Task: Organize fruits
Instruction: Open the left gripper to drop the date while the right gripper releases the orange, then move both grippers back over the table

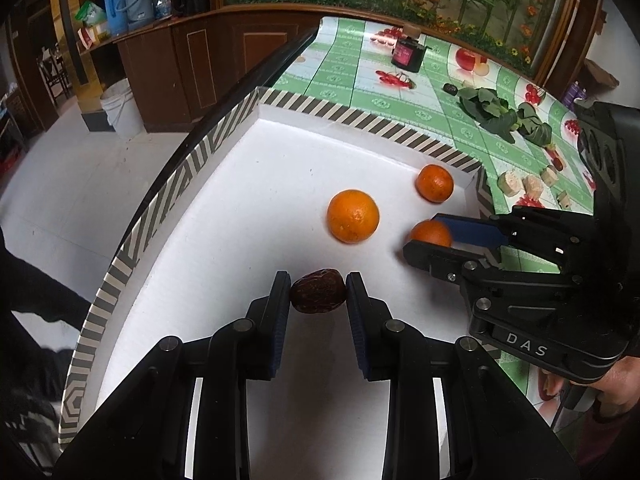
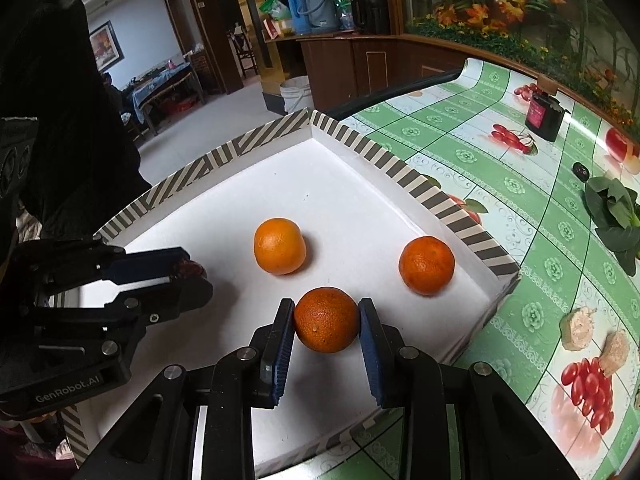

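A white box [image 1: 224,168] with a striped rim [image 2: 416,180] holds two loose oranges [image 1: 353,216] [image 1: 434,183], also seen in the right wrist view [image 2: 279,245] [image 2: 426,265]. My left gripper [image 1: 318,290] is shut on a dark red date [image 1: 318,291] just above the box floor; it also shows in the right wrist view [image 2: 188,272]. My right gripper [image 2: 326,320] is shut on a third orange [image 2: 326,319] inside the box near its right wall; it shows in the left wrist view [image 1: 430,236].
On the green patterned tablecloth [image 2: 520,208] to the right lie leafy greens [image 1: 500,114], several pale food chunks [image 2: 578,328], a small dark item [image 1: 450,89] and a dark jar [image 1: 408,52]. A white bucket [image 1: 120,108] stands on the floor beyond the table.
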The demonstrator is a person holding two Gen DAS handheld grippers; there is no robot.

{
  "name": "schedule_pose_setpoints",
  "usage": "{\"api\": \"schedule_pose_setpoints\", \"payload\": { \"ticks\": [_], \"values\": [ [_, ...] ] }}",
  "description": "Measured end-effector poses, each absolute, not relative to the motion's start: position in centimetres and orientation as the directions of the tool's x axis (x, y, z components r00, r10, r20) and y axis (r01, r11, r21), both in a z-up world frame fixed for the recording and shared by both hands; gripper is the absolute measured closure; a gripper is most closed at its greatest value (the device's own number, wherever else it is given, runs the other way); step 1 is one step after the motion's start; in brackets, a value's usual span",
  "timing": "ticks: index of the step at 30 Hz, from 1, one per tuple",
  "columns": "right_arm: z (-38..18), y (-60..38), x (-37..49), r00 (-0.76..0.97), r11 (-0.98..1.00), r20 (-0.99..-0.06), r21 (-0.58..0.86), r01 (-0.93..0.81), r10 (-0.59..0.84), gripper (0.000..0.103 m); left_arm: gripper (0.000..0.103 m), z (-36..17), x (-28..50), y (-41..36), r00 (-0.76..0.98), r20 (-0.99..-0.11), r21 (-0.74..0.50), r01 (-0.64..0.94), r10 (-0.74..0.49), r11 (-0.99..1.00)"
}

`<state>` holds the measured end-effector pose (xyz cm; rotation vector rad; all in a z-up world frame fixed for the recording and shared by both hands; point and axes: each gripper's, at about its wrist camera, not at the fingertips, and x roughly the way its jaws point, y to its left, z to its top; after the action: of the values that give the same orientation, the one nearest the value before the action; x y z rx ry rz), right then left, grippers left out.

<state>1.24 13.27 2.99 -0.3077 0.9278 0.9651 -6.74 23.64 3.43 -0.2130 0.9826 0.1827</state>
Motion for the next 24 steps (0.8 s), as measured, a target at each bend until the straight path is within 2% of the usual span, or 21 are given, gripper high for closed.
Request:
{"api": "schedule_pose_setpoints", "payload": {
  "ticks": [4, 6, 8, 24],
  "values": [
    [3.0, 13.5, 1.1, 0.239, 0.561, -0.79, 0.155, -0.813, 0.565, 0.069, 0.074, 3.0, -6.8, 24.0, 0.522, -0.851, -0.102, -0.268, 0.056, 0.958],
    [3.1, 13.4, 1.0, 0.246, 0.567, -0.79, 0.152, -0.809, 0.562, 0.069, 0.058, 2.8, -6.7, 24.2, 0.515, -0.856, -0.103, -0.275, 0.056, 0.956],
    [3.4, 13.1, 0.8, 0.244, 0.569, -0.788, 0.159, -0.807, 0.565, 0.068, 0.052, 2.9, -6.9, 24.2, 0.52, -0.853, -0.113, -0.277, 0.05, 0.954],
    [6.7, 7.3, -1.3, 0.318, 0.627, -0.72, 0.205, -0.752, 0.617, 0.068, 0.052, 5.6, -9.1, 21.3, 0.592, -0.798, -0.054, -0.256, 0.112, 0.965]
  ]
}}
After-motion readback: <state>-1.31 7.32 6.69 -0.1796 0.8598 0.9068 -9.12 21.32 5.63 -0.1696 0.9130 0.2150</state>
